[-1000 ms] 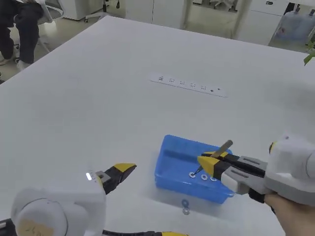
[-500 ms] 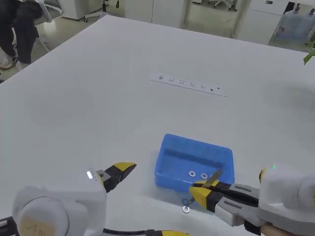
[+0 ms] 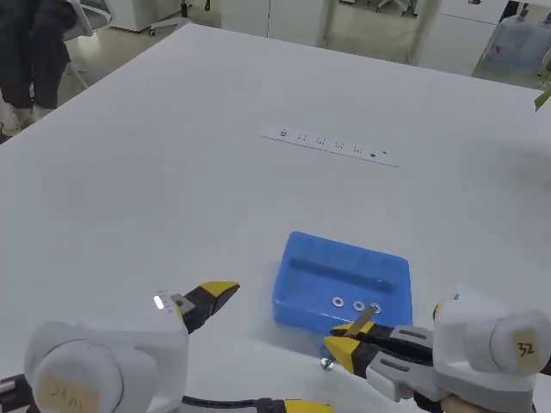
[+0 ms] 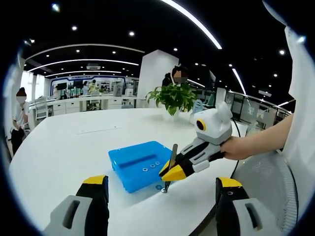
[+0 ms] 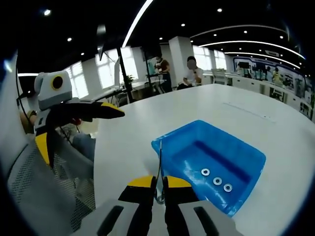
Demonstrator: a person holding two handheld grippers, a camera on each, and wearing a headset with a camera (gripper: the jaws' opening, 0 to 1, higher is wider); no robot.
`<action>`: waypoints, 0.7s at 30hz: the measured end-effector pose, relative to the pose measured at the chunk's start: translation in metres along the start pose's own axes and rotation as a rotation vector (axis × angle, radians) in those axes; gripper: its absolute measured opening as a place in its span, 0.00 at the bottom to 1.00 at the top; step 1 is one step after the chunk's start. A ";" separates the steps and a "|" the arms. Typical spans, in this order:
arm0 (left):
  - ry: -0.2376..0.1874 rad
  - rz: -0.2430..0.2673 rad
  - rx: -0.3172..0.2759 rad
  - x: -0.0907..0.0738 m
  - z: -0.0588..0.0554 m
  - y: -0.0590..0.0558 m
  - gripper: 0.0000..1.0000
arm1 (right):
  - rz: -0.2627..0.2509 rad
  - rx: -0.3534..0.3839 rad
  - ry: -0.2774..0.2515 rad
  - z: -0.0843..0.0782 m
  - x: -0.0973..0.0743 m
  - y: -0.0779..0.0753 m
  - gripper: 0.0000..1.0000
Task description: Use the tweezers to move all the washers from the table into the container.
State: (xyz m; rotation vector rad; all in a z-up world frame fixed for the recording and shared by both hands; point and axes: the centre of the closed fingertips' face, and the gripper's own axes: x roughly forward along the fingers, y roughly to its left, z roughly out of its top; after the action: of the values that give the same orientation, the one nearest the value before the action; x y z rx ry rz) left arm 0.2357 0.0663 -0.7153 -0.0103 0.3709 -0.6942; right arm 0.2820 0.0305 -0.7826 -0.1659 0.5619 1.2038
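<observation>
A blue container (image 3: 342, 274) sits on the white table with three washers (image 3: 357, 305) lying in it. My right gripper (image 3: 342, 346) is shut on the metal tweezers (image 3: 362, 317) at the container's near edge. The tweezers point down at a washer (image 3: 327, 364) on the table. In the right gripper view the tweezers (image 5: 159, 164) rise from the shut jaws (image 5: 158, 184) beside the container (image 5: 189, 147). My left gripper (image 3: 256, 348) hangs open to the left, holding nothing. The left gripper view shows the container (image 4: 129, 160), the right gripper (image 4: 173, 172) and the table washer (image 4: 164, 188).
A white power strip (image 3: 331, 144) lies farther back on the table (image 3: 172, 172). A potted plant (image 4: 173, 97) and people stand beyond the table's far side. The table's near edge runs close below both grippers.
My right gripper has pulled back with the tweezers from over the container to its near side, down towards the washer on the table. The left gripper has stayed in place.
</observation>
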 end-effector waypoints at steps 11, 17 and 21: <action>0.002 -0.001 0.000 0.000 0.000 0.000 0.91 | 0.022 -0.078 0.026 -0.002 0.000 0.009 0.04; 0.003 0.000 0.004 0.000 0.000 0.000 0.91 | 0.037 -0.171 0.050 -0.004 0.000 0.017 0.03; 0.002 0.002 0.003 0.000 0.000 0.000 0.91 | 0.046 -0.145 0.040 -0.004 -0.001 0.019 0.03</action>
State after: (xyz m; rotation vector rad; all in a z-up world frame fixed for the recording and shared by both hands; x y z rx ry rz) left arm 0.2361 0.0665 -0.7156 -0.0064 0.3714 -0.6932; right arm 0.2635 0.0347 -0.7820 -0.3025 0.5157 1.2891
